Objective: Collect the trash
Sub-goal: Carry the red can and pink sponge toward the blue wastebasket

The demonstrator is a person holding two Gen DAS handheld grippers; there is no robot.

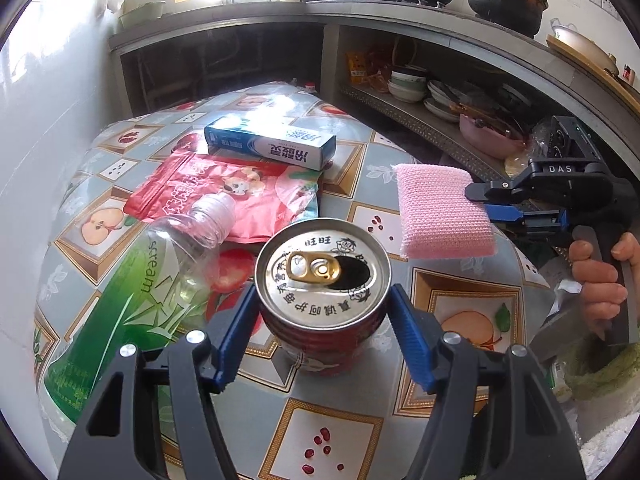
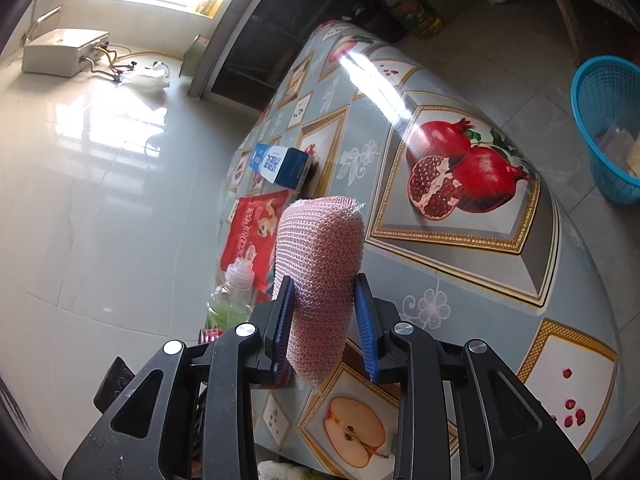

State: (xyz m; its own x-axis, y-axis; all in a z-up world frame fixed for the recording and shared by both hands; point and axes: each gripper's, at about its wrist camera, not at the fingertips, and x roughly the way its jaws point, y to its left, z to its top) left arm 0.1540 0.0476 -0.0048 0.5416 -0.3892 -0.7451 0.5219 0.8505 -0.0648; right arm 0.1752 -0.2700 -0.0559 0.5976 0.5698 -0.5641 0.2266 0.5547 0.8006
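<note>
"scream" on the bottle label, "DAS" on the right gripper, "旺旺" on the can lid

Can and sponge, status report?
Left gripper shut on red can. Right gripper shut on pink sponge. Blue basket path unobstructed.

Red drink can with silver lid, gold pull tab and black lettering. Clear plastic bottle, green label with white leaf pattern. Red snack pouch printed with a cartoon dog. Blue-and-white toothpaste box. Pink knitted-mesh sponge. Grey-blue tablecloth patterned with gold-framed squares of red pomegranates, halved apples and seeds, white flowers between. Turquoise mesh basket far right. Black grippers, blue ribbed pads.
</note>
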